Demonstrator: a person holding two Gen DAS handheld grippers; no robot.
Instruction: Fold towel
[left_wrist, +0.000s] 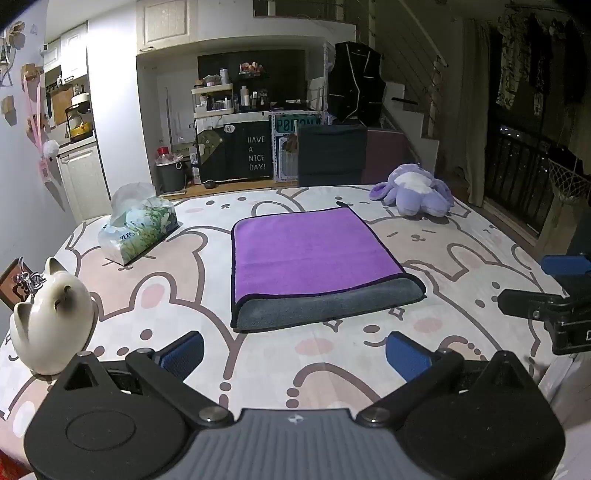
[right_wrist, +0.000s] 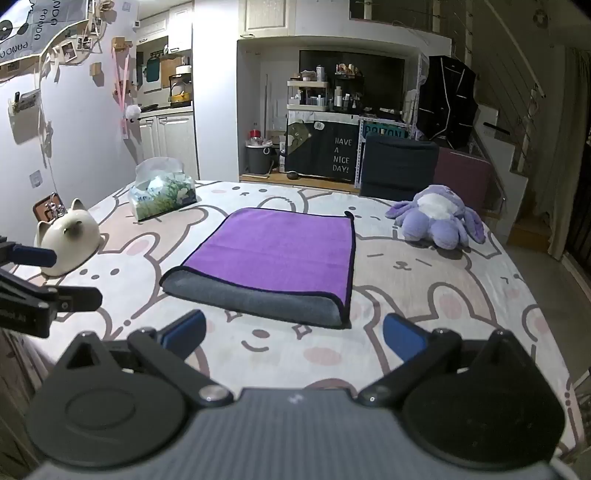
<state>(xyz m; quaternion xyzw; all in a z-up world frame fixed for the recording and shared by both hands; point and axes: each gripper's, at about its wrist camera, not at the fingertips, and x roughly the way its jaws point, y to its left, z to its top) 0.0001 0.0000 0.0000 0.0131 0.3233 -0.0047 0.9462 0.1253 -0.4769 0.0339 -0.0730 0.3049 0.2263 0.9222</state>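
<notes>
Towel lies flat in the middle of the bench, folded once, purple side up with a grey band showing at its near edge. Both the left hand-held gripper and the right hand-held gripper hang just before this edge, jaws wide and holding nothing, probably so each can take one near corner for the next fold.

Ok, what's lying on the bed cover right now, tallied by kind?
Towel: 1, purple over grey, already folded once
Tissue pack: 1
Plush toy: 1, purple
Cat figurine: 1, white
Total: 4
</notes>
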